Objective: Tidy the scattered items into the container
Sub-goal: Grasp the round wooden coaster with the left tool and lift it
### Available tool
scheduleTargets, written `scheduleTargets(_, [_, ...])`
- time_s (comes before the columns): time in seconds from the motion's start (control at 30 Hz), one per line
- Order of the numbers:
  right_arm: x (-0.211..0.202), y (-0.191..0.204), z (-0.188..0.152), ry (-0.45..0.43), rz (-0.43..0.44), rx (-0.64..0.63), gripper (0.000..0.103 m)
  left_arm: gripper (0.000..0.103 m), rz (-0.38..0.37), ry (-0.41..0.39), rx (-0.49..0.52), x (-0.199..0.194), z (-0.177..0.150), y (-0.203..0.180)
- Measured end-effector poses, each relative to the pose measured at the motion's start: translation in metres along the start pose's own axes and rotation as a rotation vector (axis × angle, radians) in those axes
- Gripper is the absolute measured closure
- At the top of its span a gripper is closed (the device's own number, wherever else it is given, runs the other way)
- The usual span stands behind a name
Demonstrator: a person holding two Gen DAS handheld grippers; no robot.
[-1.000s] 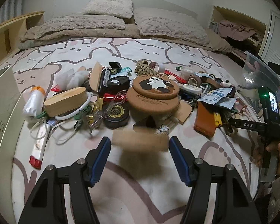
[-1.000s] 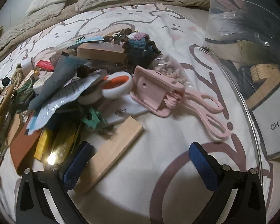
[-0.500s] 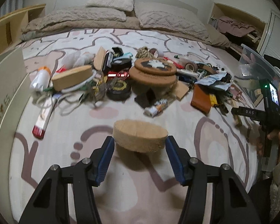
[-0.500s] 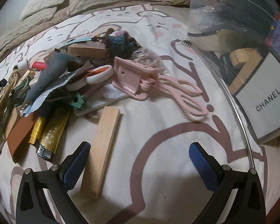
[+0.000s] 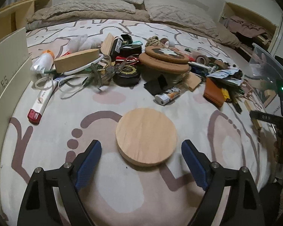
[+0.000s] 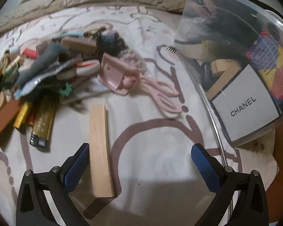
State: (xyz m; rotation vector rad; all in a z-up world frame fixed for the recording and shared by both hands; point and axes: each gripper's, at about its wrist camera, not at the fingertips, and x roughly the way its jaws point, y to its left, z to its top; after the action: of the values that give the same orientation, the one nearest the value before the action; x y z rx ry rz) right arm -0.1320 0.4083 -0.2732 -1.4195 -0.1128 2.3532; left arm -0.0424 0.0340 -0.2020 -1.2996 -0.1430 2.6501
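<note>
We judge the pick step under way: left tongs opening, round pale wooden disc lying free between the jaws; right tongs spread, empty, clear plastic container ahead-right; next, regrip the disc.

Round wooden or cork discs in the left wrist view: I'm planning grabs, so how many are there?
3. One plain wooden disc lies flat on the bedspread before the left tool. Two cork discs sit stacked in the pile: the panda-printed one above the larger one. Clutter may hide more.
</note>
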Motion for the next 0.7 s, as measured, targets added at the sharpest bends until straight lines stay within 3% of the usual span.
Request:
scheduleTargets(0.13, [-0.001, -0.01, 0.0, -0.009, -0.1, 0.009, 0.0, 0.002, -0.015, -0.006, -0.004, 0.002, 0.001, -0.001])
scheduleTargets(0.4, [0.01, -0.053, 0.0, 0.008, -0.225, 0.142, 0.0, 0.0, -0.01, 0.014, 0.022, 0.005, 0.0, -0.003])
scheduleTargets(0.47, [0.009, -0.062, -0.001, 0.009, -0.207, 0.193, 0.0, 0.0, -0.007, 0.016, 0.021, 0.006, 0.0, -0.004])
scheduleTargets(0.53, [0.007, -0.07, -0.002, -0.001, -0.119, 0.237, 0.0, 0.0, -0.003, 0.018, 0.018, 0.006, 0.0, -0.004])
scheduleTargets(0.7, [0.0, -0.085, -0.003, -0.019, -0.025, 0.353, 0.0, 0.0, -0.013, 0.026, -0.007, 0.004, 0.001, -0.002])
